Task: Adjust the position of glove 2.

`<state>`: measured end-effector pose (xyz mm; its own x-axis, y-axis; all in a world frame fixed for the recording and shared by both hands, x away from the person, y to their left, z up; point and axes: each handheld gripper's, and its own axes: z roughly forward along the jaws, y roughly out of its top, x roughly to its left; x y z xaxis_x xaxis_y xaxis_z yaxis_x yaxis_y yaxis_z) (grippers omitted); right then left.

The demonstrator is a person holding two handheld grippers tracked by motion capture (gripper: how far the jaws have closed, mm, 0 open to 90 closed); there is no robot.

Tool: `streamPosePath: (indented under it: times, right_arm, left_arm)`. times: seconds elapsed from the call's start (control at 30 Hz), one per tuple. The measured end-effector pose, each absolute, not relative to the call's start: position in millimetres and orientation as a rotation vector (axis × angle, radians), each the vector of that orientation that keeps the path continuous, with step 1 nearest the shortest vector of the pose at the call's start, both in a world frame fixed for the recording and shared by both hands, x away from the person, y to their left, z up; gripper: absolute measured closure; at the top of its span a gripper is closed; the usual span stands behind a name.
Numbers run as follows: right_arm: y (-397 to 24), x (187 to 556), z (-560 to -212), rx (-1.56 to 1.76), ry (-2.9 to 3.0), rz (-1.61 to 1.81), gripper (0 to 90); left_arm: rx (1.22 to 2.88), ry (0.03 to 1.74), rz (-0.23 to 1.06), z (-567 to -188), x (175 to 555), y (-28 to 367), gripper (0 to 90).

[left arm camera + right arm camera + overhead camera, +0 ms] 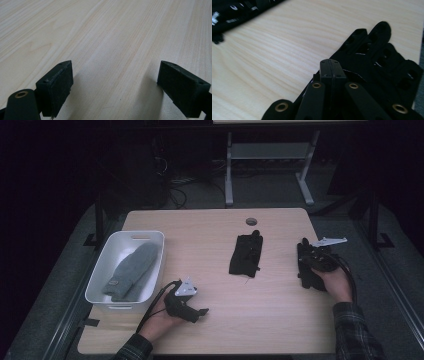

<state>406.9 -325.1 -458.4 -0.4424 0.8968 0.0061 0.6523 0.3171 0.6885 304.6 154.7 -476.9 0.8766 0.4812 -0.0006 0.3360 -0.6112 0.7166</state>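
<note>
Two black gloves lie on the wooden table (210, 240). One black glove (246, 255) rests flat at the middle, also at the top left of the right gripper view (234, 12). The other black glove (303, 251) lies near the right edge, its fingers (377, 37) pointing away. My right gripper (310, 262) sits over this glove's near end, its pads pressed together (332, 68) on the cuff edge. My left gripper (200, 314) rests low at the front left, jaws wide apart (115, 82) over bare wood with nothing between them.
A white bin (100, 285) stands at the table's left edge with a grey mitten (131, 270) inside. A round cable hole (251, 221) is at the back middle. The right glove lies close to the table's right edge. Beyond the table are a metal frame and cables.
</note>
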Motion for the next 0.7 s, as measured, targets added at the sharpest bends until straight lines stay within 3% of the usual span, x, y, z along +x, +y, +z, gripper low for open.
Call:
streamPosePath:
  times: [0.3, 0.7]
  right_arm:
    - [-320, 407, -467, 1.394, 2.246, 0.856, 90.0]
    - [-302, 379, -465, 1.329, 2.325, 0.862, 90.0]
  left_arm:
    - [2.282, 0.586, 0.246, -477, 305, 155, 12.3]
    - [2.282, 0.584, 0.248, -477, 305, 155, 12.3]
